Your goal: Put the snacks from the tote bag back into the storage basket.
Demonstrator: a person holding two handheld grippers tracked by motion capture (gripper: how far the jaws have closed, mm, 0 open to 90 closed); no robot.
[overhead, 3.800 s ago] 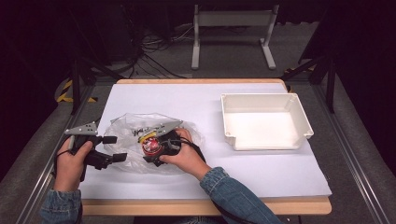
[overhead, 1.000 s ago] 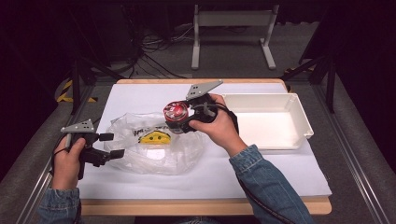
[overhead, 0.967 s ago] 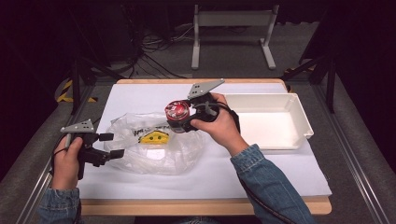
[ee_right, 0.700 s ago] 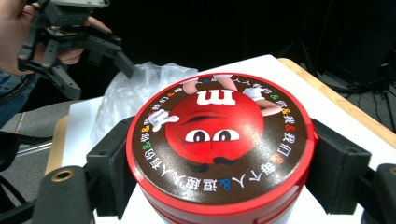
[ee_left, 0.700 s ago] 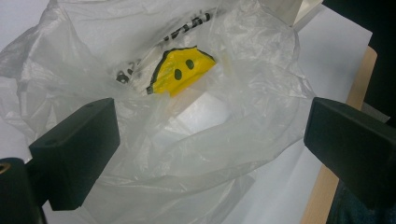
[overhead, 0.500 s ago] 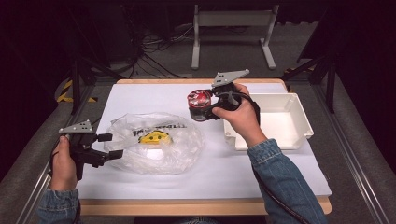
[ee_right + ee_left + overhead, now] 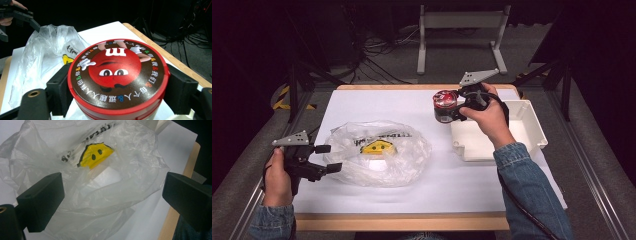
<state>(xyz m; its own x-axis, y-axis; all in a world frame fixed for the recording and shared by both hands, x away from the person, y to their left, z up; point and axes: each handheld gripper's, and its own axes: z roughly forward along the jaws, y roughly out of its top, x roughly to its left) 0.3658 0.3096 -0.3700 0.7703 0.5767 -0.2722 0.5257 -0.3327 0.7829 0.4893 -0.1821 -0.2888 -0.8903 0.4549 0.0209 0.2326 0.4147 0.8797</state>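
My right gripper [image 7: 451, 108] is shut on a round candy tub [image 7: 443, 105] with a red lid, held in the air just left of the white tray [image 7: 532, 131]. In the right gripper view both jaws press the sides of the tub [image 7: 117, 75], whose lid shows a red cartoon face. A clear plastic bag [image 7: 379, 152] with a yellow smiley print [image 7: 378, 146] lies on the white table cover. My left gripper [image 7: 328, 158] stands open at the bag's left edge; in the left gripper view the bag [image 7: 100, 177] lies between the spread jaws, untouched.
The white tray sits at the table's right side, under my right hand. The table's wooden edge [image 7: 402, 221] runs along the front. A metal stand [image 7: 462, 30] and cables lie on the floor beyond the table.
My right gripper has carried the tub from above the bag rightward toward the tray. The left gripper has stayed at the bag's left edge.
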